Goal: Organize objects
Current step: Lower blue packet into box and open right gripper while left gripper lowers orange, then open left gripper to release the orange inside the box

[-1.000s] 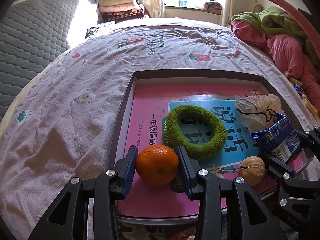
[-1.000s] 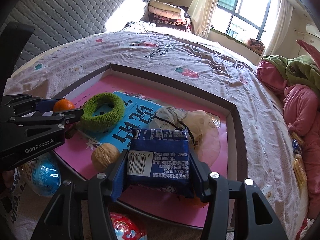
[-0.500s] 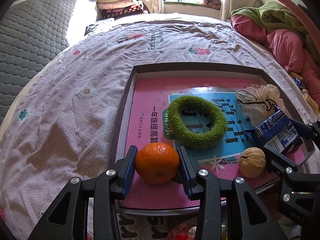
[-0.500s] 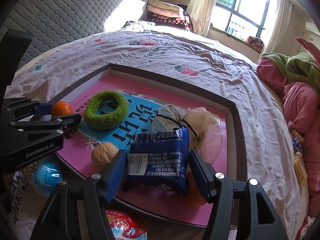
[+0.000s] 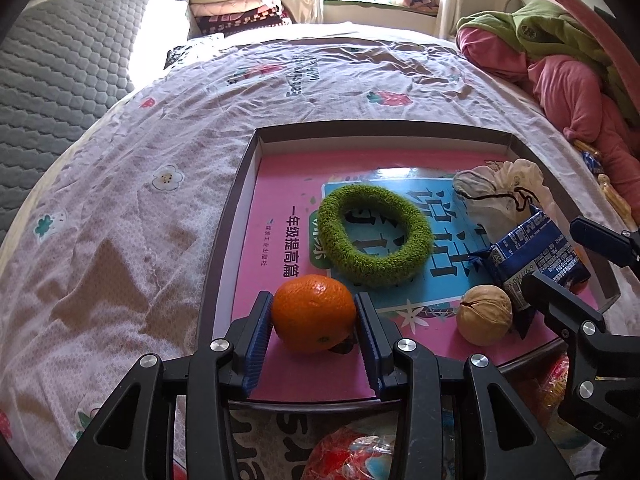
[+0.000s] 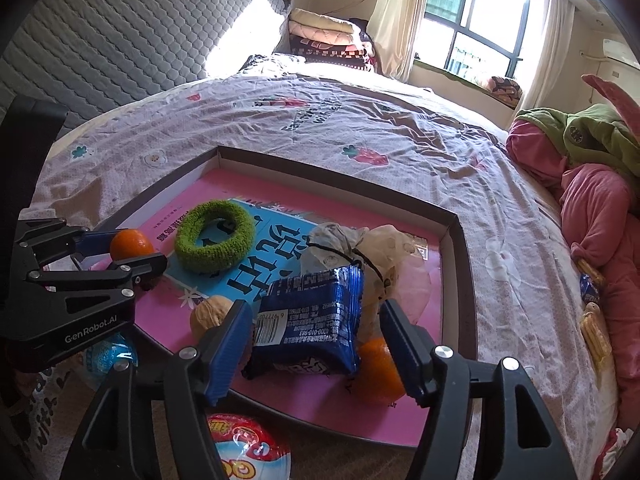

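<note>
Left gripper (image 5: 314, 314) jaws clamp a dimpled round tangerine (image 5: 314, 312); right gripper (image 6: 316, 344) jaws are opening around a crinkly blue snack packet (image 6: 310, 328) near the shallow tray's (image 6: 460, 264) rim

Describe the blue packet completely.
The packet is a glossy dark blue plastic snack wrapper with white print and a barcode, crimped at its ends. It stands tilted in the tray, leaning back on the tied bag, an orange beside it. The right claw is opening around it, pads clear.

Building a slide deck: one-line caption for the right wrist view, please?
Right gripper opening around a blue snack packet in the tray, beside a walnut.
</note>
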Motion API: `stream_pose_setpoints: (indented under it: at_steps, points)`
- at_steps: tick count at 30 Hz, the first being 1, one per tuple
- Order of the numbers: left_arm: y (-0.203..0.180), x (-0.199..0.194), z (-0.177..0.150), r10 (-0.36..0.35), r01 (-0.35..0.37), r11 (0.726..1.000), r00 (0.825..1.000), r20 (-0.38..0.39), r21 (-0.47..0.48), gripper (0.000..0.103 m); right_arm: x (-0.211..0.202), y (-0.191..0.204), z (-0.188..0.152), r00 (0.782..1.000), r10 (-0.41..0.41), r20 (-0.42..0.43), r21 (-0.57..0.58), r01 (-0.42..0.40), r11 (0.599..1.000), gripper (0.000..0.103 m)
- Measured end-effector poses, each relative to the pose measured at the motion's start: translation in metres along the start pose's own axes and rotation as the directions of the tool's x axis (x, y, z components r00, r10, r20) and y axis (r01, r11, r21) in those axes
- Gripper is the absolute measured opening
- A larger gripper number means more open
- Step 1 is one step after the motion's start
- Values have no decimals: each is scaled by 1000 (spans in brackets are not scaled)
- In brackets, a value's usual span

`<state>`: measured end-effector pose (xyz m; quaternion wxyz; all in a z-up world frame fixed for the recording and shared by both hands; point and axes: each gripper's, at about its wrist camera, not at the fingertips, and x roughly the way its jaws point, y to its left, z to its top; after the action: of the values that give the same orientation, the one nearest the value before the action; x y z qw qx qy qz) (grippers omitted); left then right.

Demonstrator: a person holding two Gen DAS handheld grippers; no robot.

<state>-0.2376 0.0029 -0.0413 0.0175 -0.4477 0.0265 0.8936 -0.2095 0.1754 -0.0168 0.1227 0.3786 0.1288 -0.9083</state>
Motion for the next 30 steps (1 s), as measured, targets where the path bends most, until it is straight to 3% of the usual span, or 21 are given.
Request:
stream_pose_setpoints:
  at_steps: [18,27,30]
  points:
    - [-9,-11,-3,-35,35,999,999,-7,5,45,-14,-4,1,1000,1,25,13,-1,1000,66]
    - [-6,-22,1,-32,32,999,999,13,-8,49,-19,-7,2,999,5,34,22,-5,1000,67]
    - [-3,-27,2,-30,31,999,999,23,-16,54,-23,-8,3,999,6,42,27,-7,1000,70]
